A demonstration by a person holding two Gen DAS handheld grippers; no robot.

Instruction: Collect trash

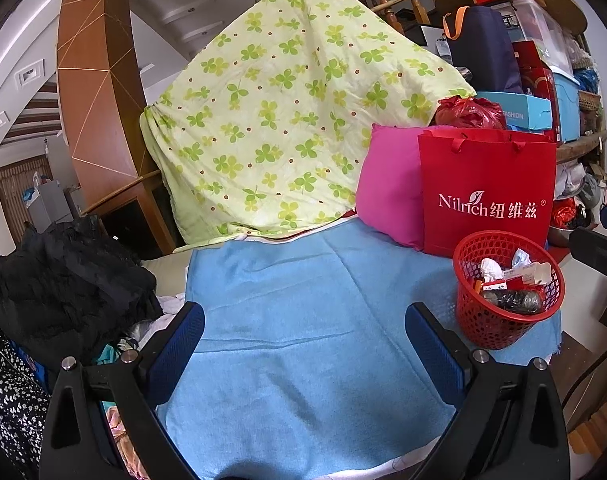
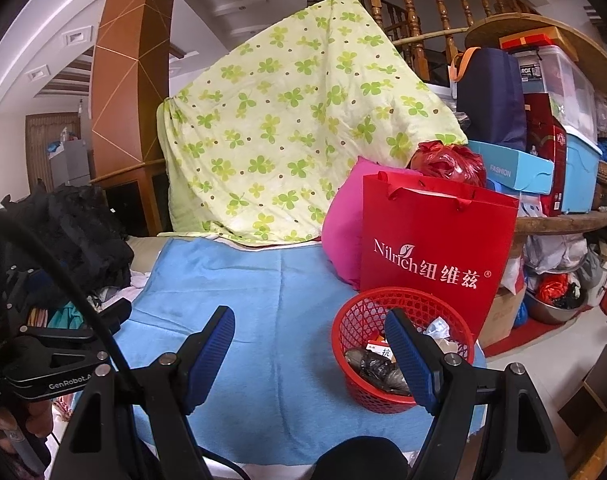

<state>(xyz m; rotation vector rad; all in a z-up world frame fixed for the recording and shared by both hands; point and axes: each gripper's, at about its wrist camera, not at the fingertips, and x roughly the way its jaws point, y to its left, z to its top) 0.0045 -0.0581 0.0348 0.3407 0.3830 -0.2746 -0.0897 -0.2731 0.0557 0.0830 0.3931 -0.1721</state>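
Both grippers are hovering over the blue cloth [image 1: 303,320], jaws standing wide with nothing between the pads. The left gripper [image 1: 303,344] is pointing along the cloth's middle toward its far edge; the right gripper [image 2: 309,356] is sitting nearer the cloth's right edge, with its right finger overlapping the basket in view, contact not determinable. The red mesh basket [image 1: 507,300] is resting on the cloth at its right edge, near the far right corner, and is holding the trash [image 1: 511,280]: crumpled white paper, a red packet, a dark wrapper. A red paper bag [image 1: 487,188] is standing upright just behind the basket, beside a pink pillow [image 1: 387,188]. A green floral quilt [image 1: 287,120] is draping down to the cloth's far edge. Dark clothing [image 1: 63,280] is lying piled off the left edge.
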